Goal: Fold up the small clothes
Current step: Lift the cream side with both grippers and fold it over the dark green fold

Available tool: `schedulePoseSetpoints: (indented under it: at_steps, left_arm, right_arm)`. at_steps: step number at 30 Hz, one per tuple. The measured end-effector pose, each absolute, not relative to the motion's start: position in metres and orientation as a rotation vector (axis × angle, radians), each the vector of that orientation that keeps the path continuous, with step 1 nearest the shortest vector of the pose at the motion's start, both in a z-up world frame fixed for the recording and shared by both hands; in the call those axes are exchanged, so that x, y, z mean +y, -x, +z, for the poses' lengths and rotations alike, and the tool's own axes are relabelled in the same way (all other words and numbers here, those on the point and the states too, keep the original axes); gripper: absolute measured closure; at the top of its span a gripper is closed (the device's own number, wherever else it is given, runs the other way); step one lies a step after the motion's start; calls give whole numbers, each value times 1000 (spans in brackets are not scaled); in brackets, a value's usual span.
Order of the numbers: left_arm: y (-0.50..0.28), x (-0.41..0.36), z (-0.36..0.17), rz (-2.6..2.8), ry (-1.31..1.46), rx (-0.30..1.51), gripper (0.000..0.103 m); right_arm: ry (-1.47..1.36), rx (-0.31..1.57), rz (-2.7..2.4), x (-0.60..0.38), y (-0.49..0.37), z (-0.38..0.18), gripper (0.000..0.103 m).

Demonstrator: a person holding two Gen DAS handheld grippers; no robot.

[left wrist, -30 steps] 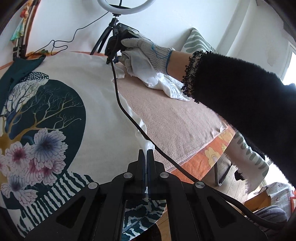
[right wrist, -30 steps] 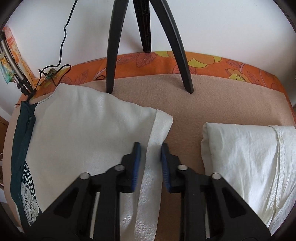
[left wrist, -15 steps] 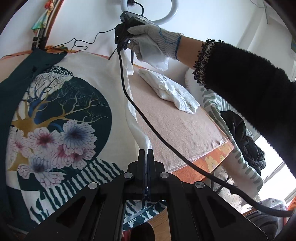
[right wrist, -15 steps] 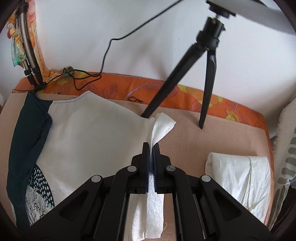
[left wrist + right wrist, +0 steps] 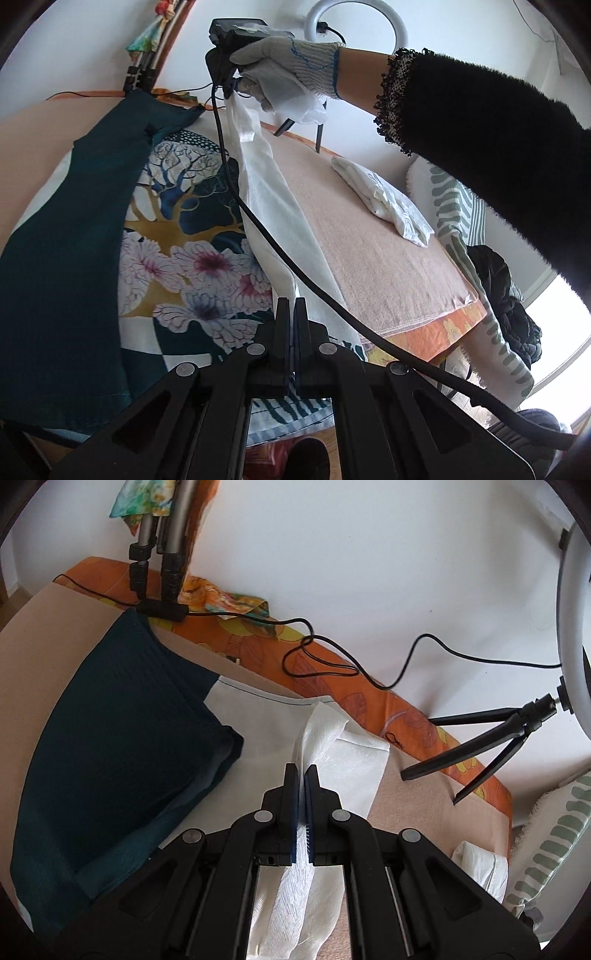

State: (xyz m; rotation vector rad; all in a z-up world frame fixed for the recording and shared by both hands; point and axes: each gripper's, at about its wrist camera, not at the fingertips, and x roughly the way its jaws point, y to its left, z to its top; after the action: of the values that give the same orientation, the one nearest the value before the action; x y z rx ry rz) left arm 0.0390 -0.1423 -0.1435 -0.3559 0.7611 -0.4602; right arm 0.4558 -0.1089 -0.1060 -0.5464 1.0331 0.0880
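A white garment with a tree-and-flower print [image 5: 192,254] and dark teal panels [image 5: 62,258] lies on the beige-covered table [image 5: 373,258]. My left gripper [image 5: 290,310] is shut on the garment's near white edge [image 5: 280,229]. My right gripper [image 5: 301,775] is shut on the far white edge [image 5: 325,727] and holds it lifted above the table; it shows in the left wrist view [image 5: 231,79] in a gloved hand. The white side stretches raised between the two grippers. The teal part [image 5: 110,731] lies flat.
A folded white garment [image 5: 384,199] lies on the table's far right, also in the right wrist view [image 5: 480,871]. A ring light on a tripod [image 5: 498,734] and a second stand [image 5: 159,554] stand along the wall. A black cable [image 5: 369,668] lies there. A striped cushion [image 5: 461,206] sits beyond the table.
My right gripper closed on the far white edge and lifted it up and leftward. The left gripper stayed shut on the near edge and rose, so the side is raised.
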Motion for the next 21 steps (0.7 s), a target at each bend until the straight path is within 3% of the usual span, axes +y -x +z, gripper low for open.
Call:
schedulePoseSetpoints:
  at_steps: [17,19,21]
  left_arm:
    - [-37,-114,-155,-401,383,787,103]
    - [-38,-114,-156,-400,377,811,103]
    - [-38,-112,-154,-394,362,823,100]
  right_arm:
    - [597,1040,125,-45,-455,-135,99]
    - [557,1047,172,-46,-455,-131,90]
    - [499,1037,204,-50,-453,-120,59]
